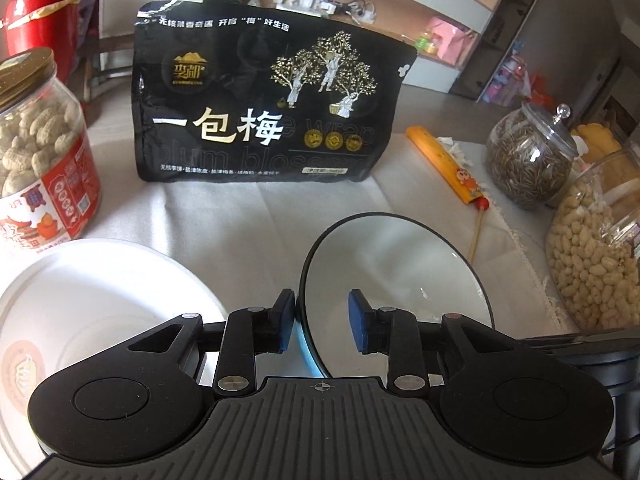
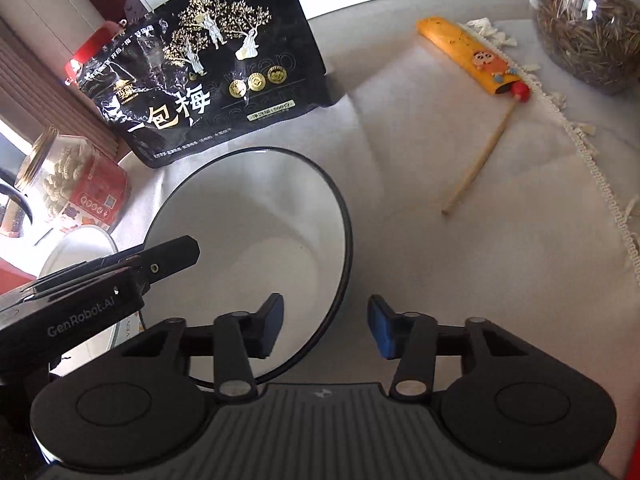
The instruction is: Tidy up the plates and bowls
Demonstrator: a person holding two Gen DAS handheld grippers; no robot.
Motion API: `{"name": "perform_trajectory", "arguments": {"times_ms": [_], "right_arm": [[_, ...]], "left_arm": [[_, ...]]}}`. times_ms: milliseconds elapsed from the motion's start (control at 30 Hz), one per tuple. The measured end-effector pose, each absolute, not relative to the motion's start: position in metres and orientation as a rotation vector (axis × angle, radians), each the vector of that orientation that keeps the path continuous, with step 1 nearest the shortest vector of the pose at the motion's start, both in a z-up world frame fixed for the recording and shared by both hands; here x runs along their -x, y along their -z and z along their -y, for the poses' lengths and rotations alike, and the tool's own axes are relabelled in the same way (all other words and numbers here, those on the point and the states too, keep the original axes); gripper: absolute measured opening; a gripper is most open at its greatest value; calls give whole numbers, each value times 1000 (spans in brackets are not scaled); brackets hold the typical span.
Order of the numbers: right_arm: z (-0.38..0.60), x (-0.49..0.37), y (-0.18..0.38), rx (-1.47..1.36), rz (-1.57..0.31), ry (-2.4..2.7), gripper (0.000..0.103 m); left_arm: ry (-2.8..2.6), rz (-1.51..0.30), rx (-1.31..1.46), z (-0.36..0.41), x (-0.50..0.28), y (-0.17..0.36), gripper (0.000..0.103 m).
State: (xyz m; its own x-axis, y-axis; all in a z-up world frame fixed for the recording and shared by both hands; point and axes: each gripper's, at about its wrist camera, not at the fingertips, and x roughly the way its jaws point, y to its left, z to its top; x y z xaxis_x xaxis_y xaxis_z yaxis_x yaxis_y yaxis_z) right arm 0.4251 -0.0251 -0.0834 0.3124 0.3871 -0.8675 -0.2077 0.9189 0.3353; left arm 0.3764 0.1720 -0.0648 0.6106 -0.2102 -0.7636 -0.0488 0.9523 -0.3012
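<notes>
closest to the lens, the left gripper (image 1: 322,322) has its blue pads spread on either side of the near rim of the black-rimmed bowl (image 1: 396,272), one pad outside and one inside, with a gap visible at the inner pad, so it straddles the rim rather than pinching it. the right gripper (image 2: 326,328) is also spread wide and holds nothing; the same bowl's edge lies between its fingers, nearer the left one. this bowl sits on the pale tablecloth (image 2: 460,280) and looks empty. just to its left is a white dish (image 1: 100,292), also empty as far as shows. by my reading the organizing is early: the two pieces lie side by side, unstacked, and nesting or moving them is left to do. behind them stands a black snack bag (image 1: 264,100). a peanut jar (image 1: 44,152) with a gold lid is at left; a lidded glass jar (image 1: 532,156) of dark seeds and another jar (image 1: 596,248) of pale shelled nuts are at right.
</notes>
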Motion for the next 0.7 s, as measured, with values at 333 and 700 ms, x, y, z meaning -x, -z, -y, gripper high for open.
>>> {"name": "perform_trajectory", "arguments": {"times_ms": [333, 700], "right_arm": [[64, -418, 77, -131, -1164, -322, 38], [60, -429, 94, -192, -1186, -297, 39]], "left_arm": [[235, -986, 409, -149, -374, 74, 33], [199, -957, 396, -141, -379, 87, 33]]}}
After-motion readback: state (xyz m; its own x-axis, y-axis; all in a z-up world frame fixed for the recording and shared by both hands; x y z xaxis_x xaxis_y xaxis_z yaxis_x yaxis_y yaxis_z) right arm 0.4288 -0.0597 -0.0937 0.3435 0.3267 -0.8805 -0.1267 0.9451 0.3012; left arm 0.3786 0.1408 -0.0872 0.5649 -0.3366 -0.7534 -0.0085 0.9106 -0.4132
